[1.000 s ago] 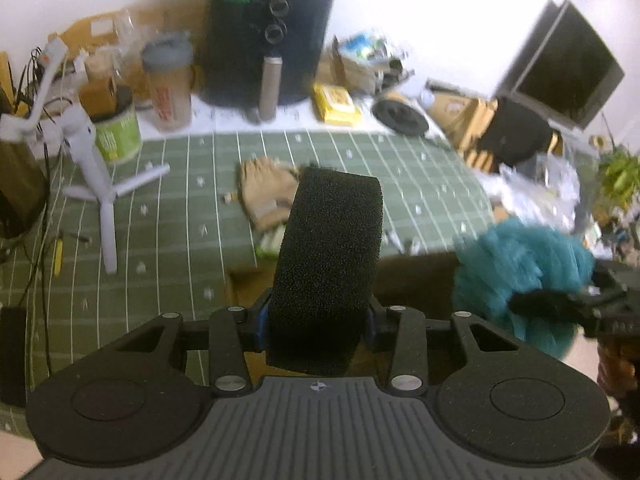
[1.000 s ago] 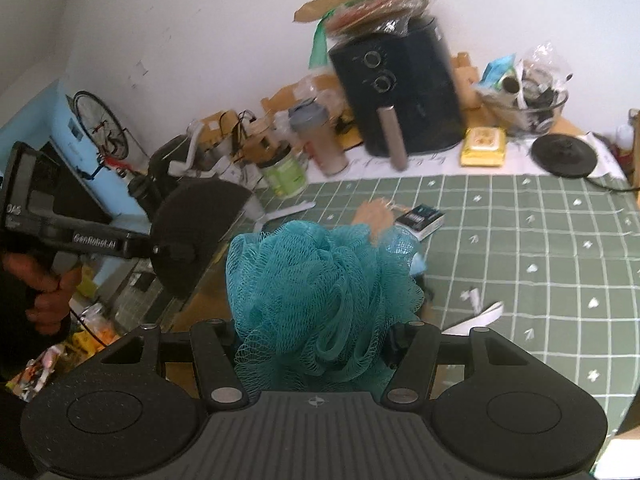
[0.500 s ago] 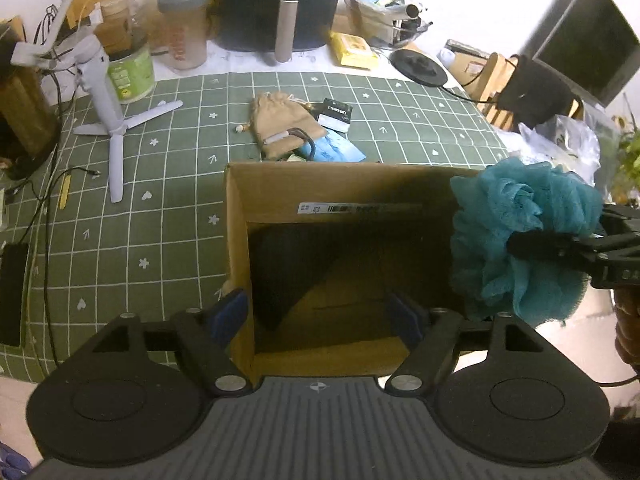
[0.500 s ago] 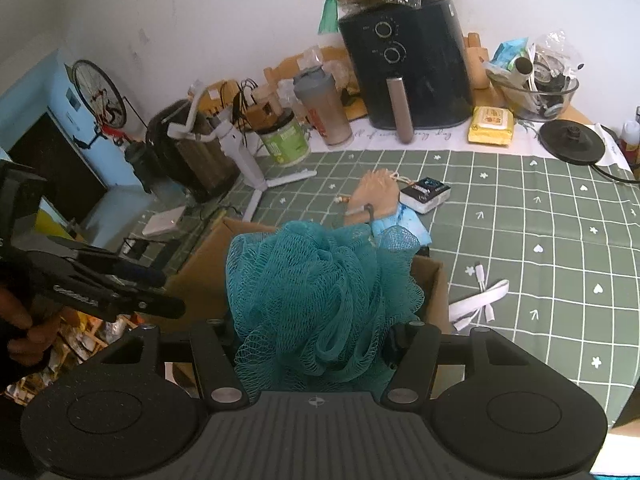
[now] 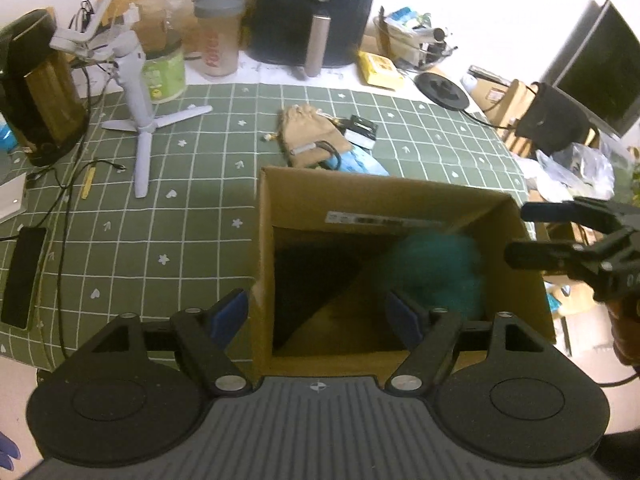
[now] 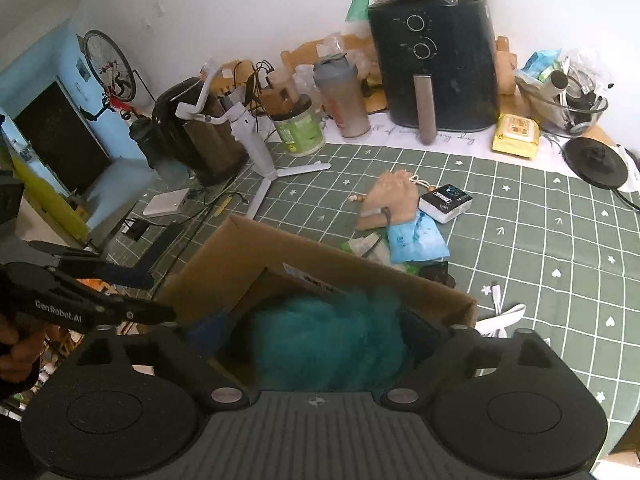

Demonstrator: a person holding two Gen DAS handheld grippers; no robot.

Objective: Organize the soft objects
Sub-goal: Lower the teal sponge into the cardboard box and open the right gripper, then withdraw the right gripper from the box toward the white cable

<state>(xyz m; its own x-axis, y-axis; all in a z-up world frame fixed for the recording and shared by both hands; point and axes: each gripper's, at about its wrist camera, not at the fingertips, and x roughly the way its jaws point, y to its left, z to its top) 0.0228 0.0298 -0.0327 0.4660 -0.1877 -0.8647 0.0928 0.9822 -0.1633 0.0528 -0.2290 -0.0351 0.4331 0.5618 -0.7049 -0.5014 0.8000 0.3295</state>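
with both the left gripper (image 5: 320,314) and right gripper (image 6: 316,332) wide open and empty, the teal loofah (image 5: 436,276) drops blurred into the cardboard box (image 5: 400,196) at the tabletop's near edge, tan pouch (image 5: 308,132) left.

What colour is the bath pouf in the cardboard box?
Teal. The bath pouf is motion-blurred inside the cardboard box; the right wrist view shows it best.

Cluttered table against a plain white wall (image 6: 240,12), brightly lit.
Green grid-patterned tablecloth (image 5: 192,240) covers the table; a black air fryer (image 6: 436,64) stands at the wall edge. A dark monitor (image 5: 600,72) sits at the right. A light blue panel (image 6: 52,92) with a mounted bicycle (image 6: 108,68) lies to the left.
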